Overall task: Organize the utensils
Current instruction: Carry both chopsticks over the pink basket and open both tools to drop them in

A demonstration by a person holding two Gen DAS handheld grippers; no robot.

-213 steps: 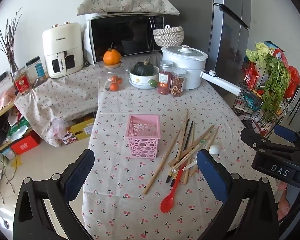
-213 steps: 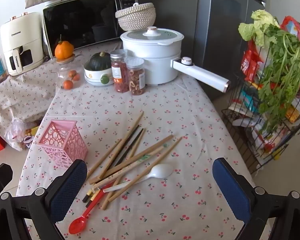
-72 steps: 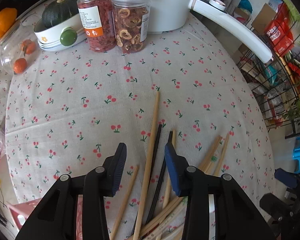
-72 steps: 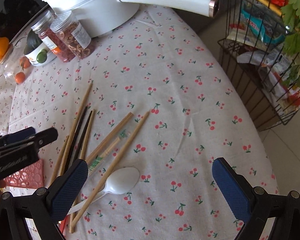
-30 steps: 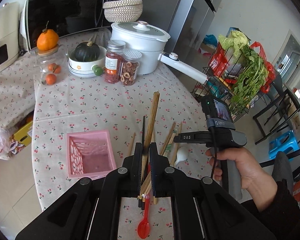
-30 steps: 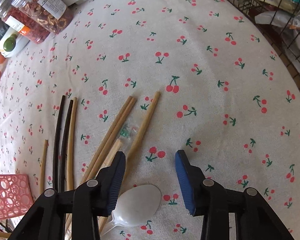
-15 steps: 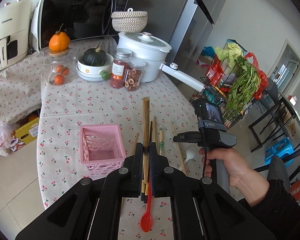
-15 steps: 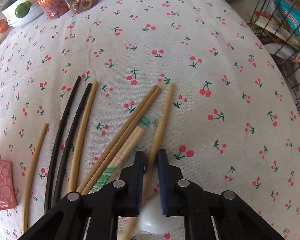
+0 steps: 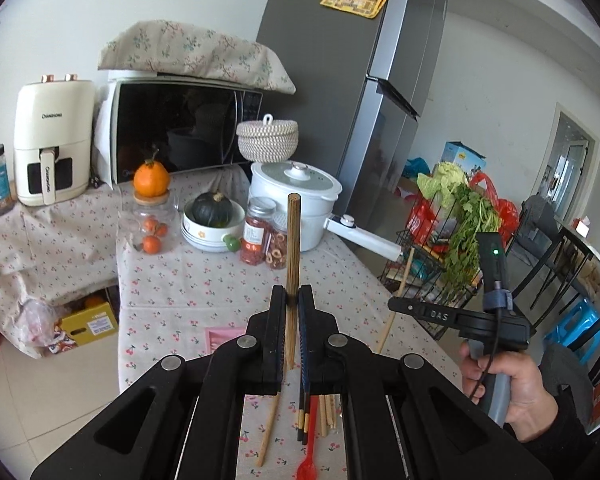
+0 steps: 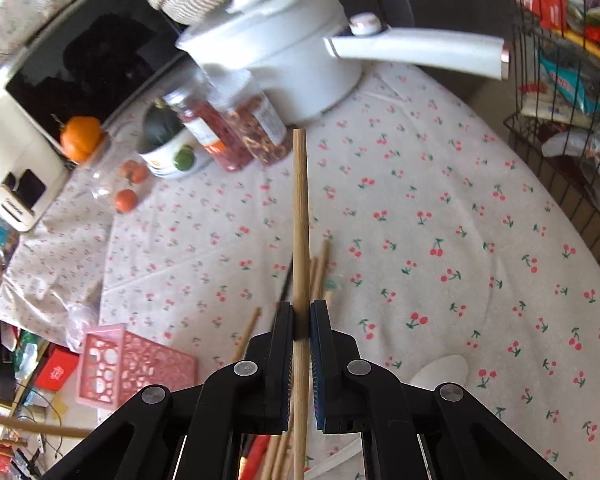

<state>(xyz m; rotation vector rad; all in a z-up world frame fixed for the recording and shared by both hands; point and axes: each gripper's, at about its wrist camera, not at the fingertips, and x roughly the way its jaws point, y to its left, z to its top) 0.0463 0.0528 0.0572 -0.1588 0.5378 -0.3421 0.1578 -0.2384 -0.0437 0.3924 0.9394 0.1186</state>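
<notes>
Two claws, left claw point(image 9: 293, 300) and right claw point(image 10: 301, 318), each clamp a chopstick point(image 9: 292, 248) pointing forward.

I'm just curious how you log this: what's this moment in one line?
left gripper: shut on dark chopstick | right gripper: shut on light chopstick | pink basket: no utensils visible inside
</notes>
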